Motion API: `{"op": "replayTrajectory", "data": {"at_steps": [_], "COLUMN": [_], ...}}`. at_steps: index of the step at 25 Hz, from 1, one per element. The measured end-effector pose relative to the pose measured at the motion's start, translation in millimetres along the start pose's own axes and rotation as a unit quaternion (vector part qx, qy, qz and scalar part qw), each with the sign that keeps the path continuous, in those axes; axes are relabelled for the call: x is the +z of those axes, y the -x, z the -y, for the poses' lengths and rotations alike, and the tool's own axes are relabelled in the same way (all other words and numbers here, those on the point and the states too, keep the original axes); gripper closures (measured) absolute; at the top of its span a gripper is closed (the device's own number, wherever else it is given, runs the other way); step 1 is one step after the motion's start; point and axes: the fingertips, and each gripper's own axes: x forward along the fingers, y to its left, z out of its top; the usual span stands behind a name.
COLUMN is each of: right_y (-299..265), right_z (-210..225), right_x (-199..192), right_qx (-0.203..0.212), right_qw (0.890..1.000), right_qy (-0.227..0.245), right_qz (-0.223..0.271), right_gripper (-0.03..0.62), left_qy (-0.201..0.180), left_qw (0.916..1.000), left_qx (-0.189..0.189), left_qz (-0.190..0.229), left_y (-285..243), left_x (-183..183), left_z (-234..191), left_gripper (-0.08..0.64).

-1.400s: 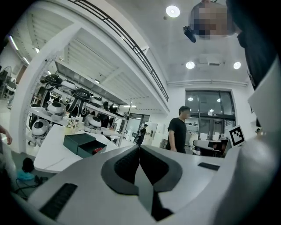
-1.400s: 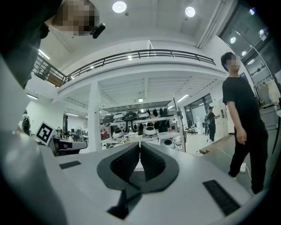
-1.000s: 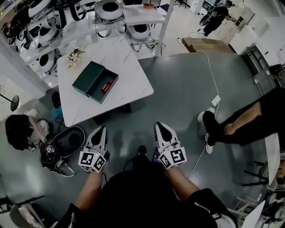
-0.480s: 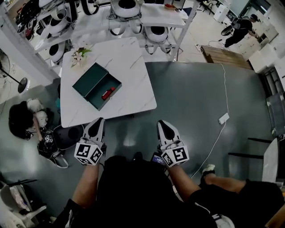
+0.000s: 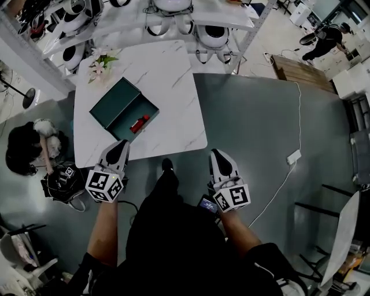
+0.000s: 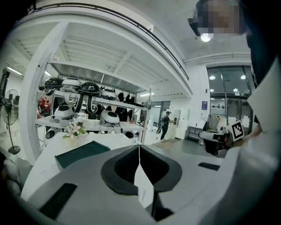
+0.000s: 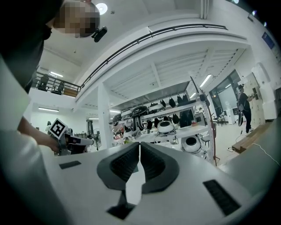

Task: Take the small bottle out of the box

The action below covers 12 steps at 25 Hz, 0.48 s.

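Observation:
A dark green box (image 5: 123, 109) lies open on the white marble table (image 5: 167, 92), its lid folded back to the left. Inside it rests a small red bottle (image 5: 139, 123). My left gripper (image 5: 118, 145) is shut and empty, its tip just over the table's near edge, short of the box. My right gripper (image 5: 218, 156) is also shut and empty, held over the grey floor right of the table. In the left gripper view the green box (image 6: 81, 152) shows beyond the closed jaws (image 6: 139, 147). The right gripper view shows closed jaws (image 7: 139, 146) and shelves only.
A small flower bunch (image 5: 102, 59) stands at the table's far left corner. Metal shelves (image 5: 167, 14) with white and black headsets stand behind the table. Bags and a black case (image 5: 63, 180) lie on the floor at the left. A white cable (image 5: 289, 162) runs across the floor on the right.
The view has closed in on the table, and both grippers have come nearer to it. The left gripper's tip now reaches the table's near edge. Both stay shut.

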Motion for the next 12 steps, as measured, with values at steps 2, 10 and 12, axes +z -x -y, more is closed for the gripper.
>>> {"op": "replayTrajectory", "data": {"at_steps": [2, 10, 12], "right_y": [-17, -101, -121], "right_z": [7, 34, 41], "right_x": [1, 14, 18], "right_qx": [0.004, 0.027, 0.027], "right_qw": [1.0, 0.998, 0.998], "right_qy": [0.004, 0.028, 0.029], "right_qz": [-0.007, -0.039, -0.044], "right_gripper": [0.555, 0.555, 0.555], "left_qy": [-0.011, -0.04, -0.044], "left_qw": [0.9997, 0.9904, 0.9838], "left_qx": [-0.006, -0.057, -0.076], "left_qz": [-0.02, -0.119, -0.156], "left_y": [-17, -82, -96], "left_x": [-2, -20, -31], "left_z": [-15, -54, -61], "left_gripper": [0.541, 0.428, 0.419]}}
